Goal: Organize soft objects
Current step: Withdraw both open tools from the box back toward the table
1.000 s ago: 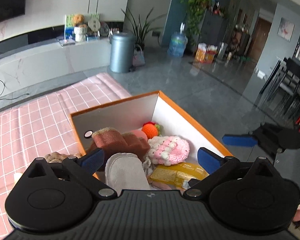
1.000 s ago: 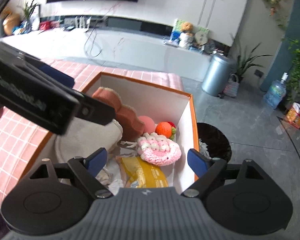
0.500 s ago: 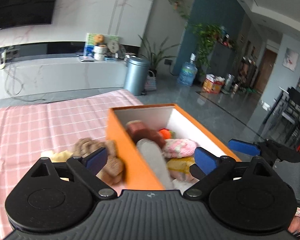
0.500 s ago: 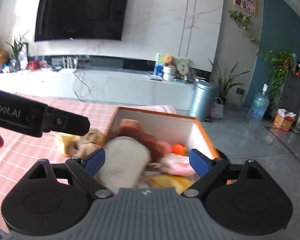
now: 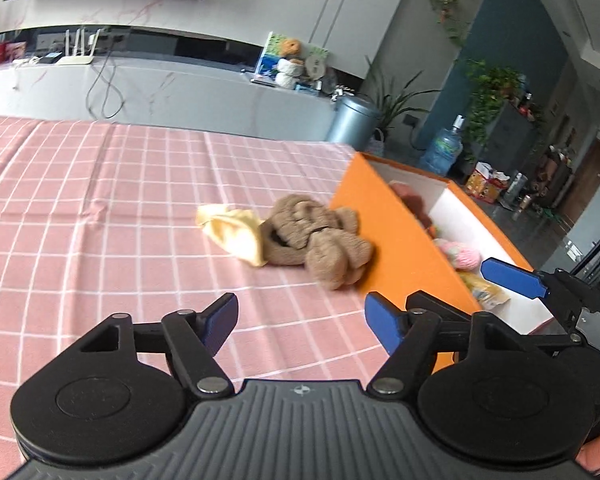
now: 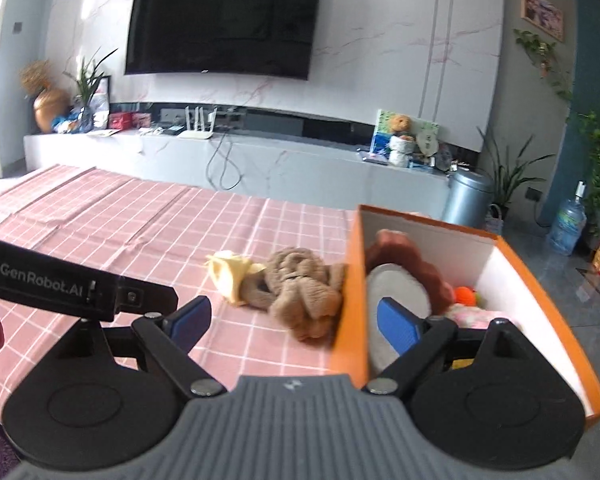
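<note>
Two soft items, a brown plush toy and a yellow cloth, are lying on the table just beside the orange box. Both the left gripper and right gripper are hovering empty, jaws spread; the left should be descending squarely over the plush's bulk before closing.

Fuzzy knit brown toy; checked cloth tablecloth; matt orange box.

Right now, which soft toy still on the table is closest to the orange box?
The brown plush. It lies right beside the orange box, while the yellow cloth sits on its far side.
</note>
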The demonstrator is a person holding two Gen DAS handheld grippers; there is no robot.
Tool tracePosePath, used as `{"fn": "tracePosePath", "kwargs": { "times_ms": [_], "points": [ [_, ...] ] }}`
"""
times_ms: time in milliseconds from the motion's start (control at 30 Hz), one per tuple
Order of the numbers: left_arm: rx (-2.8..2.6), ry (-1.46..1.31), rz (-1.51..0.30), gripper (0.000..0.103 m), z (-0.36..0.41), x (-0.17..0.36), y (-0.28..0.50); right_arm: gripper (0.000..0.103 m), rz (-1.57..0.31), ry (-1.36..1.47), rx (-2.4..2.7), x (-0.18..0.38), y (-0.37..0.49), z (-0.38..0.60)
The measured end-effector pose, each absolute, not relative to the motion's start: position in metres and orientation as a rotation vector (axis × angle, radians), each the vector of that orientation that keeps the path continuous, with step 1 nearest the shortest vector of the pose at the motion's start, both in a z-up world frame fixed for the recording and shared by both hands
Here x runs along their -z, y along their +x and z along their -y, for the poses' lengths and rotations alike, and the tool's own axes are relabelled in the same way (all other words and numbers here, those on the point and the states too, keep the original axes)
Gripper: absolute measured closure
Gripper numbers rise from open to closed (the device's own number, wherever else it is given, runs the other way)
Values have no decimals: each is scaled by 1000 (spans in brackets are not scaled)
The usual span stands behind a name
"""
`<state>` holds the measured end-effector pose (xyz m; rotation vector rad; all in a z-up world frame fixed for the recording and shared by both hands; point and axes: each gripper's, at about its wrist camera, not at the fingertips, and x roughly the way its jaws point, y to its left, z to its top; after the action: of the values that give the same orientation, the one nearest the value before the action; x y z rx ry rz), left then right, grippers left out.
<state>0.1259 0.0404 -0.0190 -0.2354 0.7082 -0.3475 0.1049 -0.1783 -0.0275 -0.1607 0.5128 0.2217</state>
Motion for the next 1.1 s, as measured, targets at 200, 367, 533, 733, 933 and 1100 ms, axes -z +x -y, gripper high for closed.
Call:
{"fn": "tracePosePath", "kwargs": {
  "times_ms": [200, 367, 533, 733, 933, 1100],
  "points": [
    [322, -274, -725, 27, -62, 31, 127, 19, -536, -192, -243, 35, 113, 164],
    [300, -296, -749, 36, -74, 42, 130, 26, -554, -245, -258, 43, 124, 152],
    [274, -296, -774, 51, -82, 47, 140, 30, -589, -276, -266, 47, 144, 143],
    [269, -264, -794, 52, -85, 46, 159, 33, -641, -347, -280, 47, 172, 136],
    [339, -237, -811, 42, -85, 45, 183, 40, -748, -400, -310, 46, 210, 141],
    [397, -206, -829, 32, -74, 45, 205, 42, -870, -413, -332, 47, 244, 141]
  ]
}}
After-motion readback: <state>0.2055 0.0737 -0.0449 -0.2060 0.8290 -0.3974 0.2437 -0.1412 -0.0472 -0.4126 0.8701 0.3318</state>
